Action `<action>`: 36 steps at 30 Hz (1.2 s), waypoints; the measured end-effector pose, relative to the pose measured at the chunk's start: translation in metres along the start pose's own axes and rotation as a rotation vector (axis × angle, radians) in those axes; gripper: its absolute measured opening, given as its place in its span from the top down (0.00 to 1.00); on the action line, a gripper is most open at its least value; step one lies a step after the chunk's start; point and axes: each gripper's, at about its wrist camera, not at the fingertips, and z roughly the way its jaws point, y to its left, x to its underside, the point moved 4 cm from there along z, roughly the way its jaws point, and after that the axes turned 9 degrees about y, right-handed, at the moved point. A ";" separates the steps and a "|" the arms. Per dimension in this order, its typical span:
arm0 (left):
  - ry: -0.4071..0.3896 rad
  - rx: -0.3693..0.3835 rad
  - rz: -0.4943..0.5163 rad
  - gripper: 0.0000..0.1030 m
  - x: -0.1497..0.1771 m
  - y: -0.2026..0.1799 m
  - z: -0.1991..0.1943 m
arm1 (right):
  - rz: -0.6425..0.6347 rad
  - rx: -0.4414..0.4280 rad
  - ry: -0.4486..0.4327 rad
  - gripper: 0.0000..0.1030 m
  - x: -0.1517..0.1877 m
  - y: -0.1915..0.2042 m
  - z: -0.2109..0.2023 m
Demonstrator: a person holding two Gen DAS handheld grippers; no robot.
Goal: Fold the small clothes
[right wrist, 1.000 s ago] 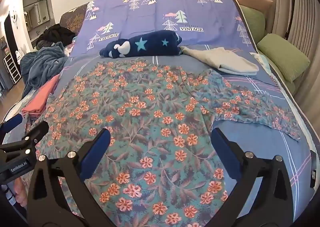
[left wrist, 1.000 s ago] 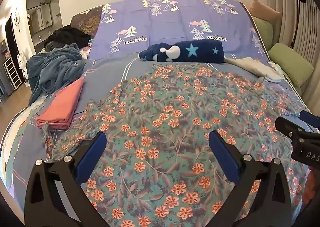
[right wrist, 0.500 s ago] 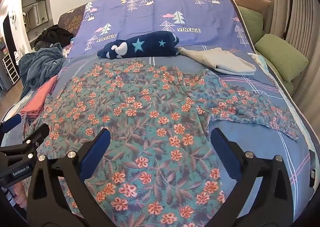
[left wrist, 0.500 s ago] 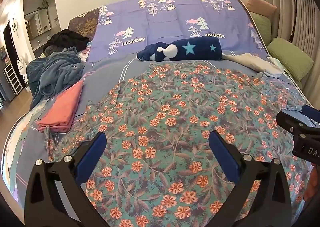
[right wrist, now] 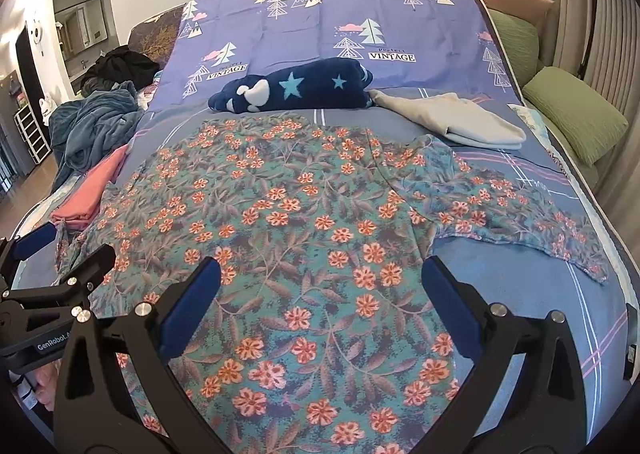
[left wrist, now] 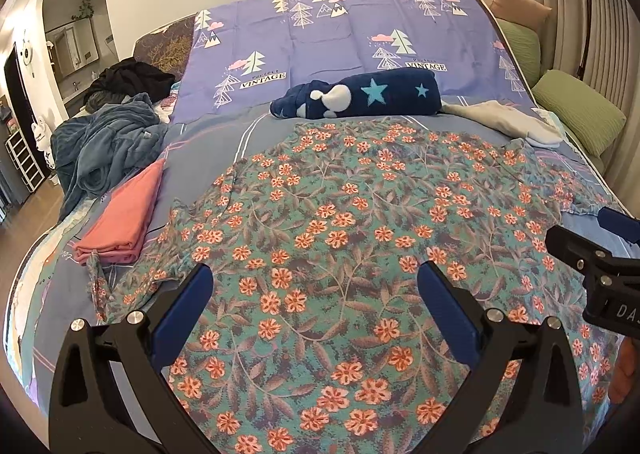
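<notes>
Both claws stand spread wide and empty at the bottom of the frame: the left gripper (left wrist: pixel 314 308) and the right gripper (right wrist: pixel 320 304) hover above the near hem of the floral garment (right wrist: pixel 304 222), which lies flat across the frame's centre on the bed (right wrist: pixel 520 286). The step in hand appears to be positioning before the first fold; the next move calls for lowering each claw onto a hem corner or sleeve (right wrist: pixel 520 210). The folded pink cloth (left wrist: pixel 128 214) sits centre left, the star-print roll (left wrist: pixel 360 94) beyond.

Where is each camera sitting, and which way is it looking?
Left wrist view: sits on the left tool, looking along its open blue-padded fingers over the teal floral garment up the bed; the right tool shows at the right edge.
Right wrist view: sits on the right tool, facing the same way; the left tool shows at the left edge.
Both share the floral garment, the navy star-patterned fleece roll and the folded pink cloth.
</notes>
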 end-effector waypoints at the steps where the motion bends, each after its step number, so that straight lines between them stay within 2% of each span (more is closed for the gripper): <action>1: 0.001 0.000 0.001 0.01 0.000 -0.001 0.001 | 0.000 0.000 0.001 0.02 0.000 0.000 0.000; 19: 0.011 0.009 0.010 0.01 0.004 -0.006 0.003 | 0.016 0.002 0.012 0.02 0.002 -0.004 0.003; 26: 0.015 0.005 0.008 0.01 0.007 -0.006 0.001 | 0.035 0.052 -0.005 0.02 0.005 -0.012 0.000; 33: -0.011 -0.016 0.009 0.01 0.013 -0.008 -0.021 | 0.073 0.072 -0.041 0.02 0.014 -0.021 -0.018; 36: -0.024 -0.022 -0.006 0.01 0.018 -0.006 -0.035 | 0.080 0.055 -0.048 0.02 0.018 -0.023 -0.027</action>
